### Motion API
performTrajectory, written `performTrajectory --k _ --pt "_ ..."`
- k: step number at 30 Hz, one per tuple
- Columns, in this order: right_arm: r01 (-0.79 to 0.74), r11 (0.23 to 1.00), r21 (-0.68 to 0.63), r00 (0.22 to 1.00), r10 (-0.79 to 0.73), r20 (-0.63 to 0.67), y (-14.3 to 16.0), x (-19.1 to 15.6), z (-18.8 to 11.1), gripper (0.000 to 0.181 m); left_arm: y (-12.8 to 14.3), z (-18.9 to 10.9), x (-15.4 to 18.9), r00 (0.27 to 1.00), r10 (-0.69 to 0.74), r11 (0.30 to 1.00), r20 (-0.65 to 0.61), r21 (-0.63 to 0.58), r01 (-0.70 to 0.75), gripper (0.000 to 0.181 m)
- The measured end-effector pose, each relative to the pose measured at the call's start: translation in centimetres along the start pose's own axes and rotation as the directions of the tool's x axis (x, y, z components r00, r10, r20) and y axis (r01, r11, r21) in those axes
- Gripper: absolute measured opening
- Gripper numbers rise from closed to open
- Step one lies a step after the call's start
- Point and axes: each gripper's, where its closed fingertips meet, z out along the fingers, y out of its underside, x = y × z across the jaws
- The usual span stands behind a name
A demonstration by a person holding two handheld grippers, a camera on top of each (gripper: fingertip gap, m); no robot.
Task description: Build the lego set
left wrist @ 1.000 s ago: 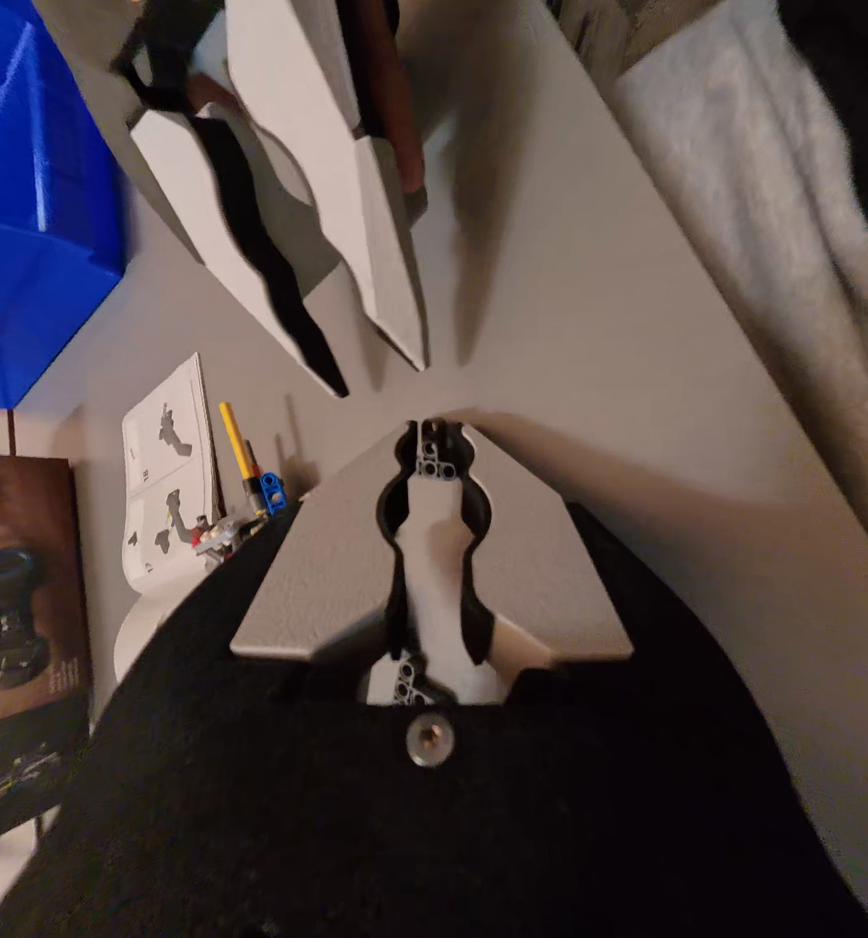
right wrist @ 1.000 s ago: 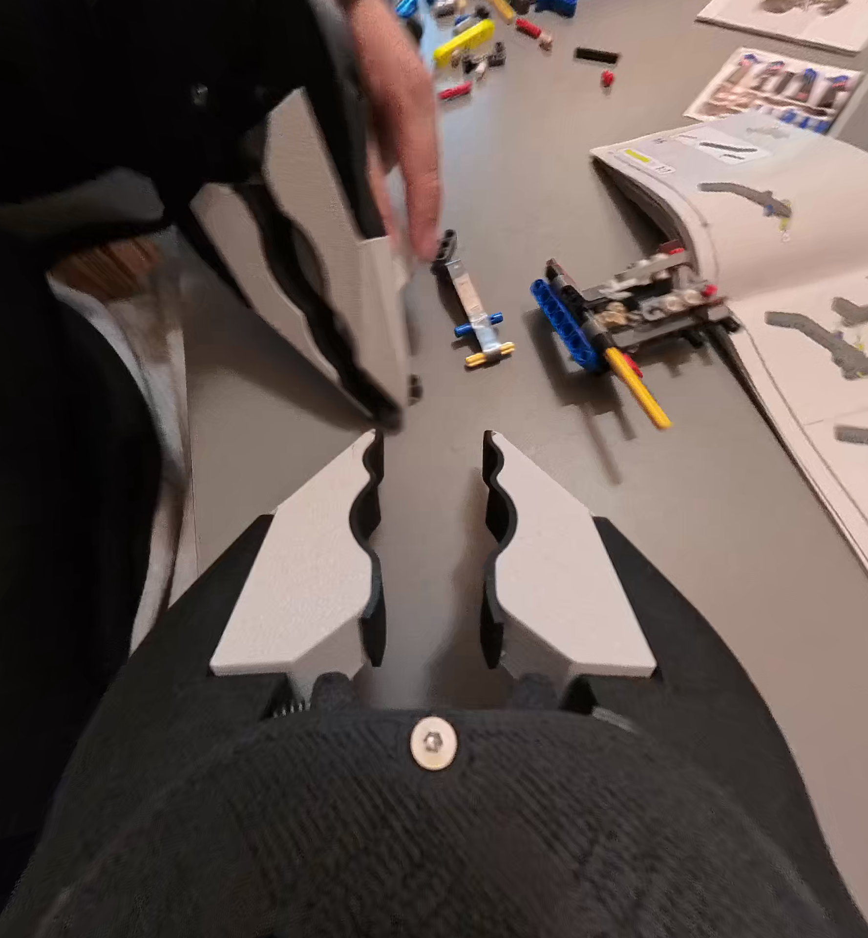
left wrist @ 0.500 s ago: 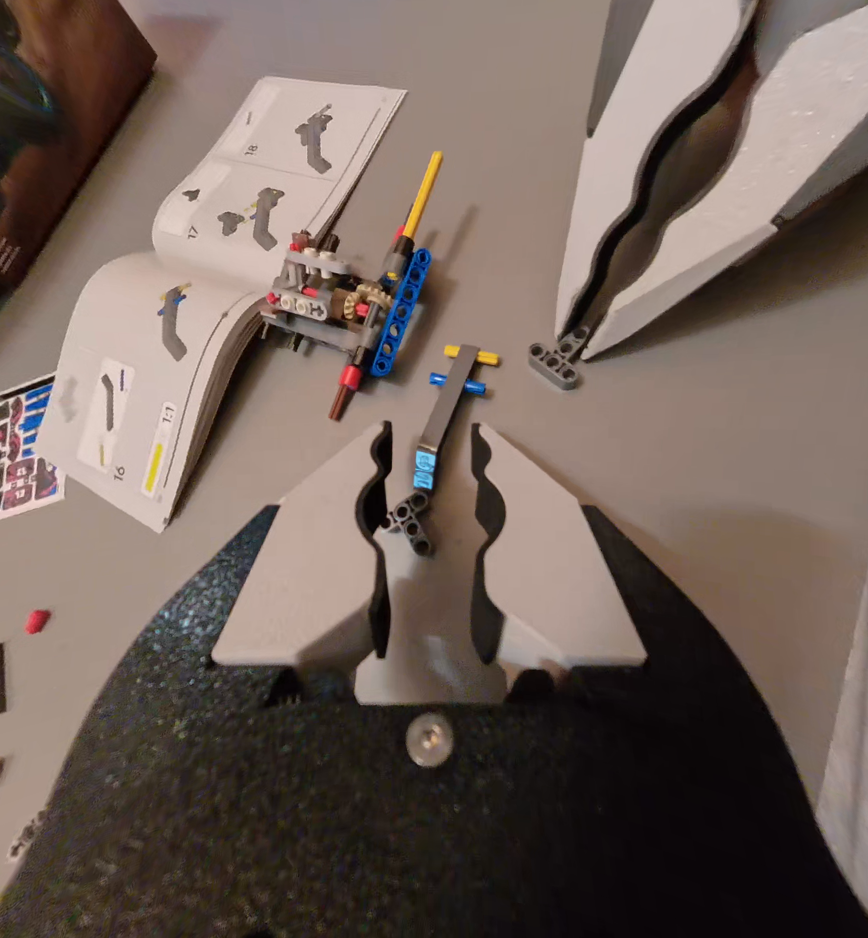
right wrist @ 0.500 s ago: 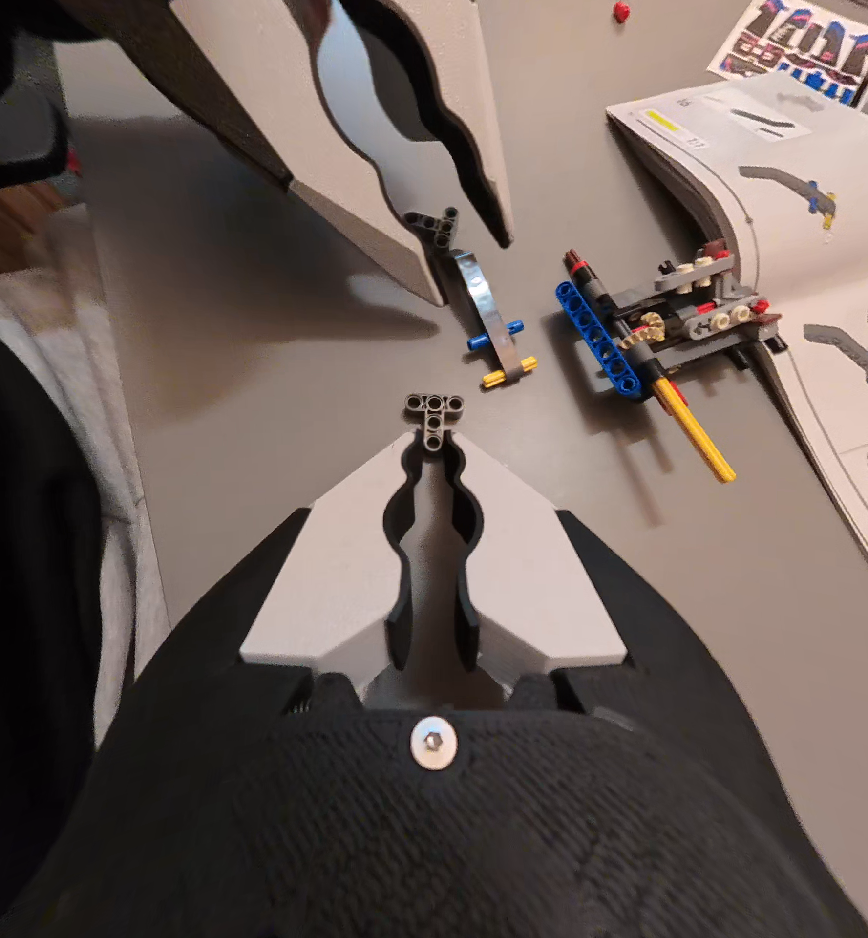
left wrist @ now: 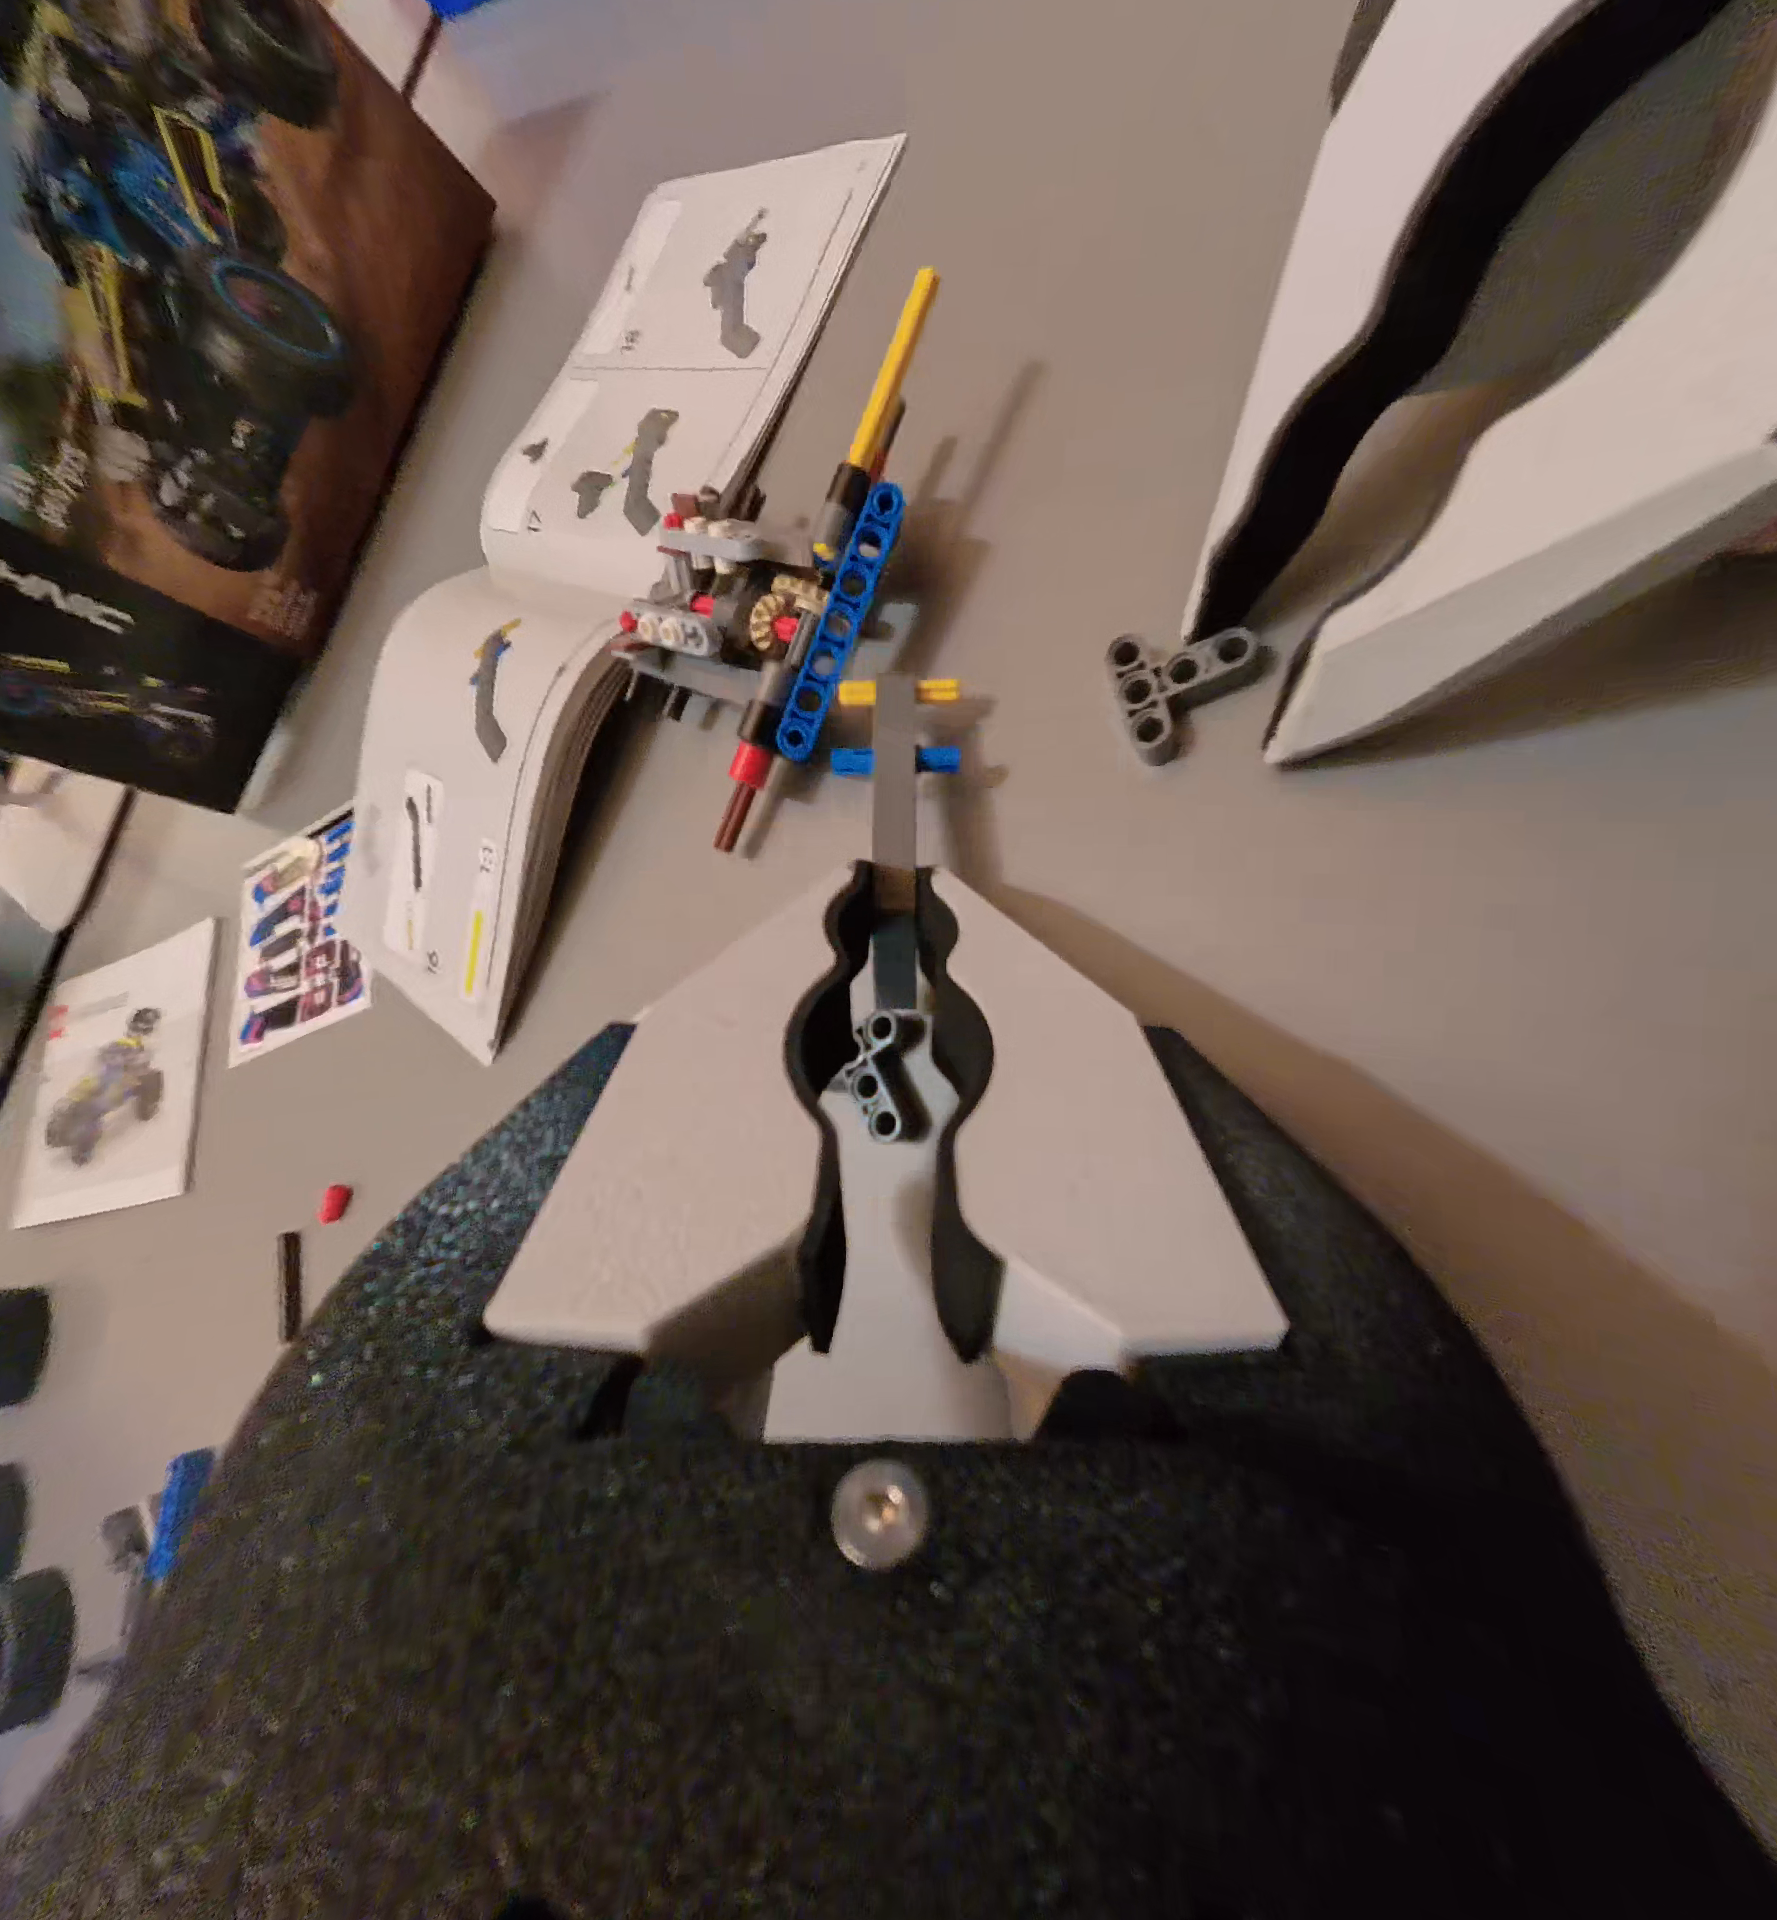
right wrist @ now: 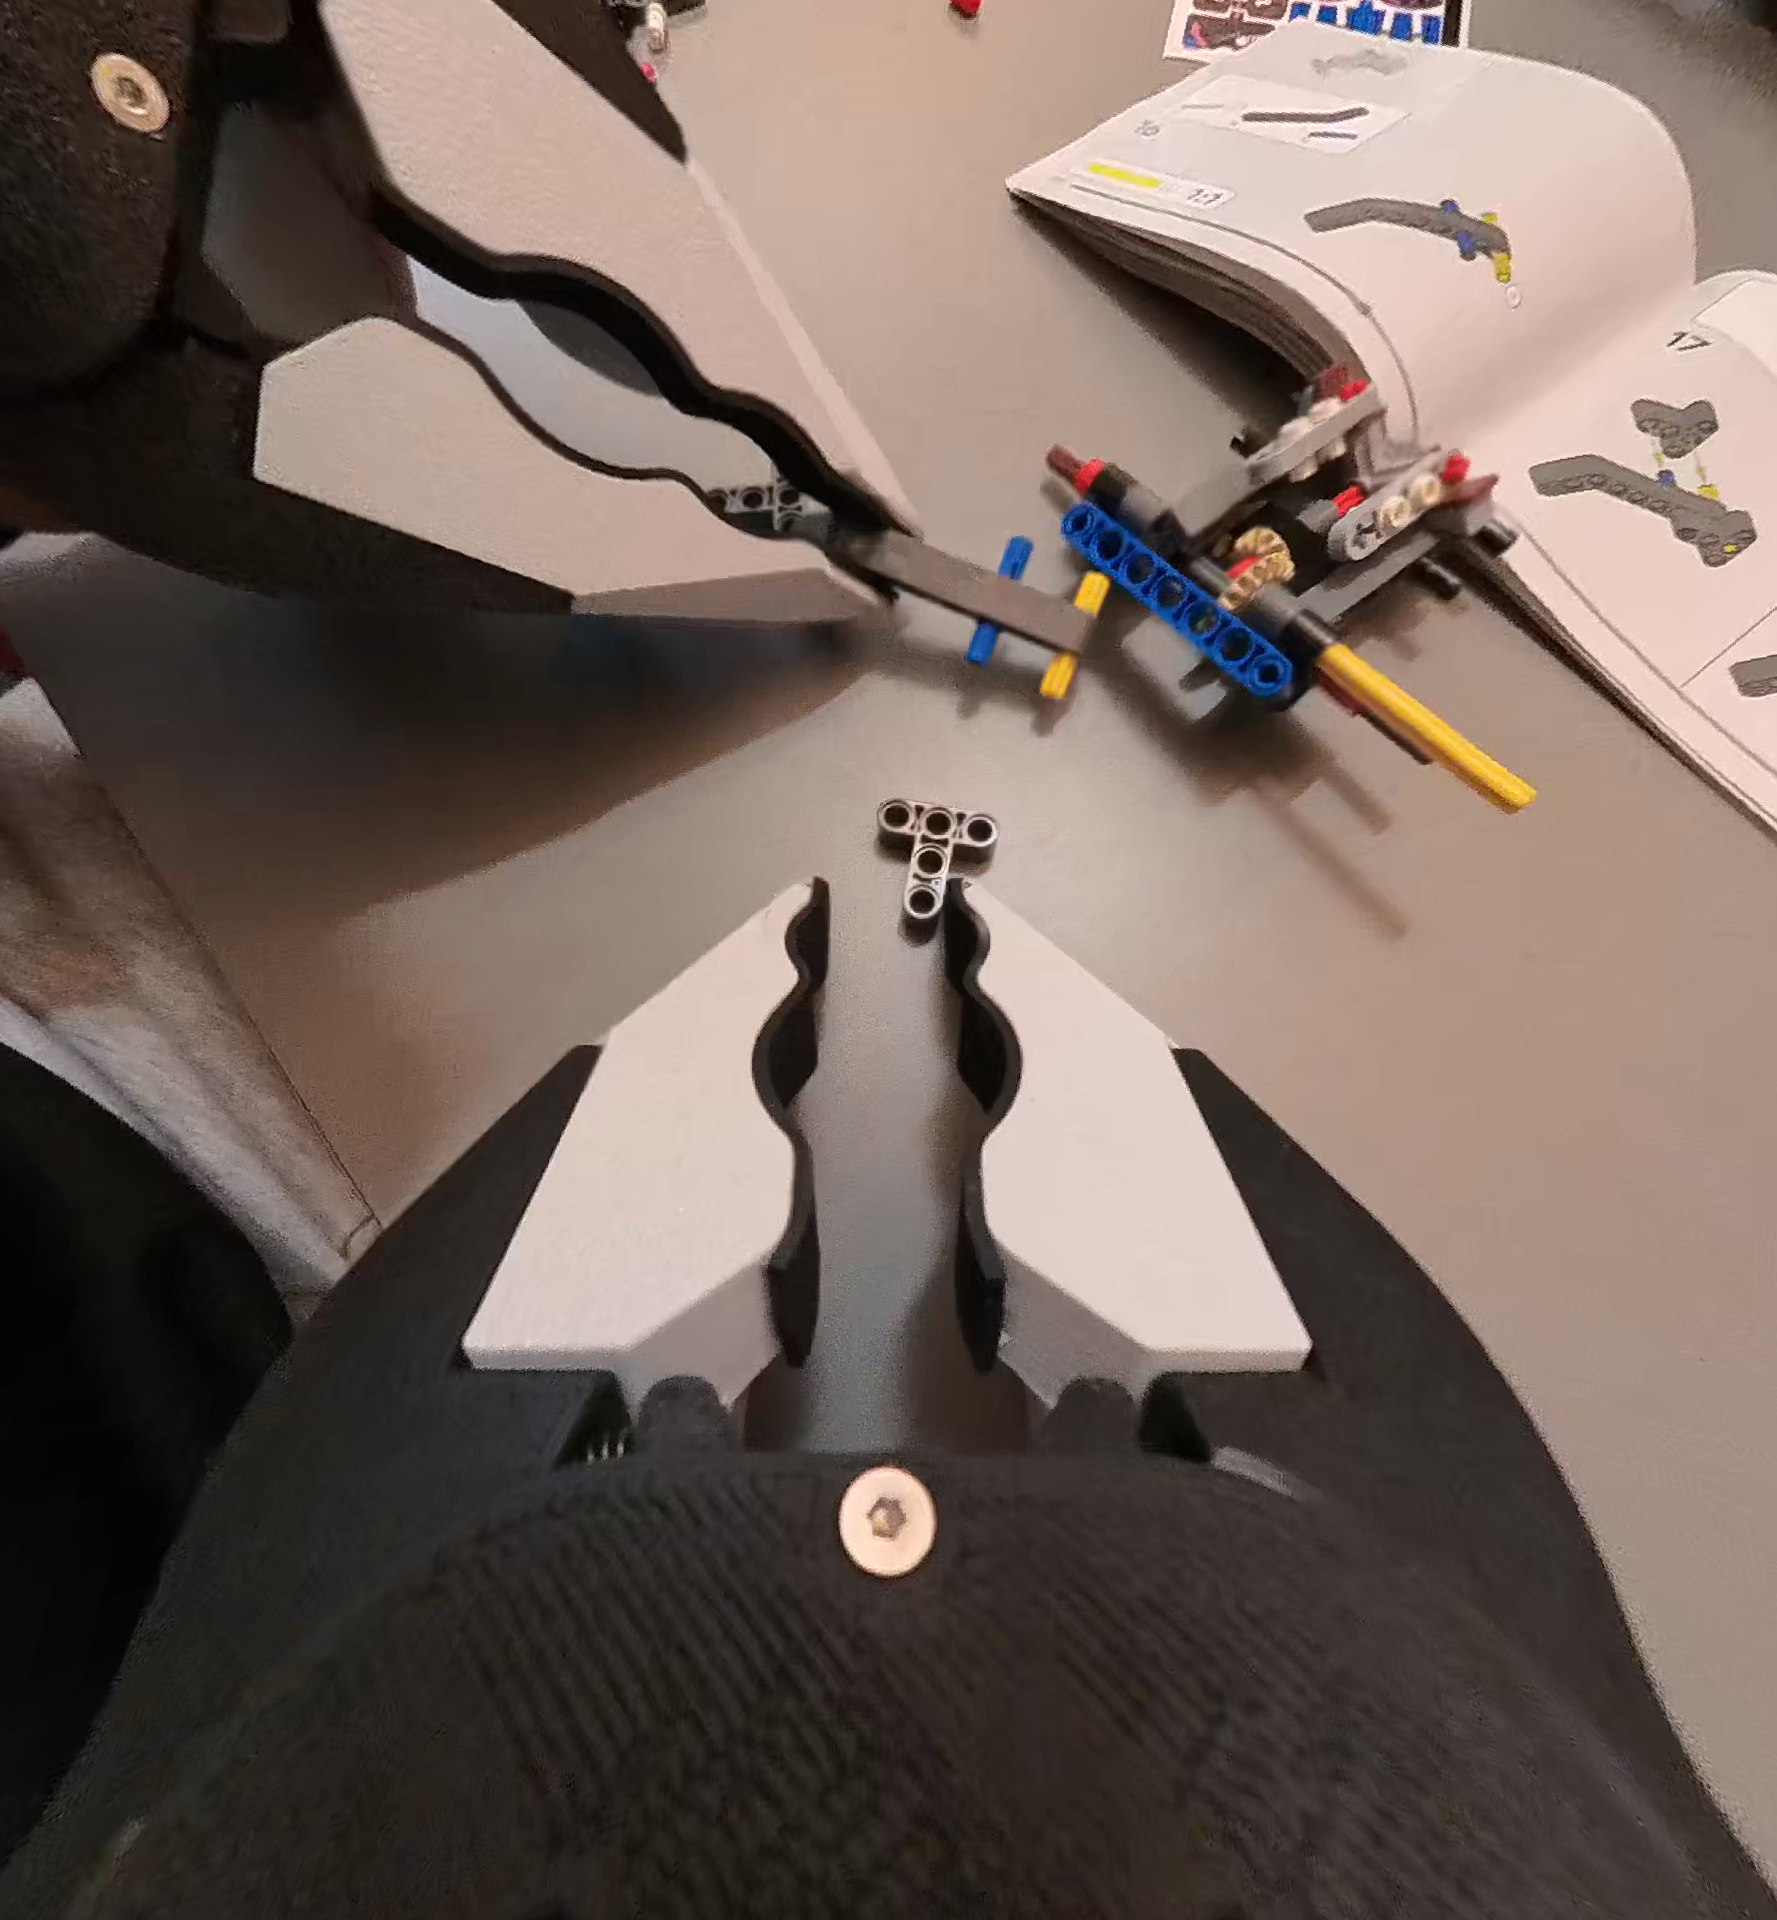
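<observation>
Since half a second ago your left claw (left wrist: 894, 883) has closed on the grey beam (left wrist: 899, 774) lying on the worktop (left wrist: 1383, 1039), while your right claw (right wrist: 889, 899) has parted, releasing the T-piece (right wrist: 934, 850) at its tips. Next, lift the beam toward the half-built assembly (left wrist: 790, 613).

Grey table (left wrist: 1383, 1039), pale cloth (right wrist: 84, 935) at the table's edge

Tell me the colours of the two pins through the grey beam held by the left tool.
One yellow pin, one blue pin; clearest in the right wrist view.
</observation>
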Motion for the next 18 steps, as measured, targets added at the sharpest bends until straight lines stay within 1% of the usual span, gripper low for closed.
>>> performTrajectory --k 1,5,8,12,14,16,18 --pt "0.001 1.000 -0.001 1.000 -0.001 -0.004 0.0 -0.1 0.0 0.019 -0.2 -0.2 0.1 1.000 0.017 1.000 0.010 0.015 -0.017 0.005" --pt "-0.010 1.000 0.002 1.000 0.010 0.006 0.0 -0.8 0.0 0.025 -1.2 -1.4 0.4 0.996 0.081 0.991 0.046 0.106 -0.086 0.005" --pt "0.000 1.000 0.000 1.000 0.000 -0.004 0.0 -0.9 0.1 0.026 -1.1 -1.6 0.8 0.992 0.120 0.985 0.049 0.121 -0.125 0.005" --pt "-0.025 1.000 0.006 0.999 0.025 0.047 0.0 -1.5 -0.1 0.031 -1.2 -1.8 0.5 0.983 0.163 0.973 0.087 0.149 -0.174 0.005" --pt "-0.049 0.999 0.024 0.995 0.047 0.086 -0.2 -1.6 -0.5 0.033 -1.3 -2.0 0.3 0.970 0.211 0.960 0.125 0.162 -0.229 0.005" --pt "-0.069 0.996 0.054 0.994 0.064 0.089 -0.4 -0.9 -1.2 0.034 -1.5 -2.1 0.3 0.950 0.269 0.939 0.158 0.174 -0.295 0.005" --pt "-0.054 0.995 0.086 0.995 0.047 0.084 -0.8 0.2 -2.0 0.034 -1.8 -2.3 0.1 0.912 0.344 0.906 0.221 0.178 -0.385 0.005"
